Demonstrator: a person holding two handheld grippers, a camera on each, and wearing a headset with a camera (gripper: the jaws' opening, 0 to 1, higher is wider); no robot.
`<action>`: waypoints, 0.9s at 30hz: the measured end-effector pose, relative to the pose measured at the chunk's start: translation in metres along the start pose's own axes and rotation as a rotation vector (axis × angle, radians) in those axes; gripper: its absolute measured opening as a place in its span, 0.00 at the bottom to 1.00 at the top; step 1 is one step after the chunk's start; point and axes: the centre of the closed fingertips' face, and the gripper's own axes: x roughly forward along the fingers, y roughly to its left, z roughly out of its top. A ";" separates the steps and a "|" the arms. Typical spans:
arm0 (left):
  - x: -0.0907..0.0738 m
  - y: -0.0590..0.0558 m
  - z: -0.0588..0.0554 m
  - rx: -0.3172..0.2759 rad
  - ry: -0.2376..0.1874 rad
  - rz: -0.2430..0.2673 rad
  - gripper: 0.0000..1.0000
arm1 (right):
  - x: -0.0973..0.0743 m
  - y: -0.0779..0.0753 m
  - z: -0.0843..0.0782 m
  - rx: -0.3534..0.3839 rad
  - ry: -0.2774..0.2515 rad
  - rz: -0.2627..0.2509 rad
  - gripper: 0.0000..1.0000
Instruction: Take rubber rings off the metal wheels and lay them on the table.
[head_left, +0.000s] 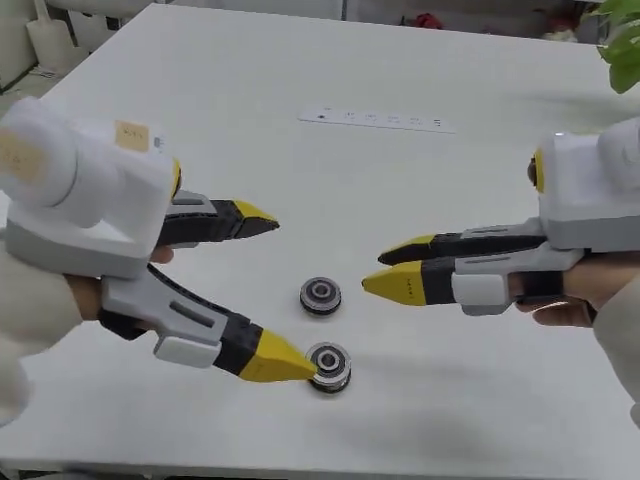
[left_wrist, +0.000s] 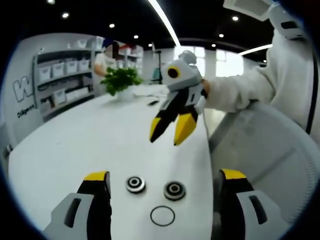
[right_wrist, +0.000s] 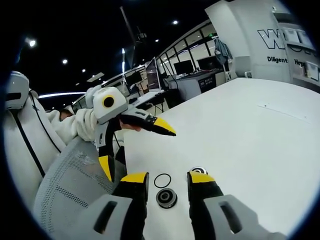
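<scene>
White table (head_left: 420, 180); shelving (left_wrist: 65, 75) upper left. Upper metal wheel (head_left: 320, 295) and lower metal wheel (head_left: 329, 365), centre frame, flat, axles upward. Rubber ring (left_wrist: 151, 216) flat nearby. Left gripper (head_left: 292, 295) spread wide, empty; right gripper (head_left: 372, 270) narrowly parted, empty.

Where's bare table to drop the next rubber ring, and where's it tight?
Free: the table between the far metal wheel and the white strip; also the near edge by the right gripper. Crowded: between the grippers, where the near metal wheel and loose rubber ring sit by the left gripper.
</scene>
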 end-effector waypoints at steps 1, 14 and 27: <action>0.002 -0.001 0.000 0.001 0.000 -0.002 0.90 | 0.001 0.001 -0.001 -0.004 0.004 0.003 0.27; 0.021 -0.010 -0.008 -0.009 -0.029 0.024 0.74 | 0.008 0.000 -0.028 -0.015 0.088 0.022 0.27; 0.024 -0.007 -0.014 -0.004 -0.023 0.050 0.62 | 0.019 0.001 -0.068 -0.075 0.213 0.040 0.25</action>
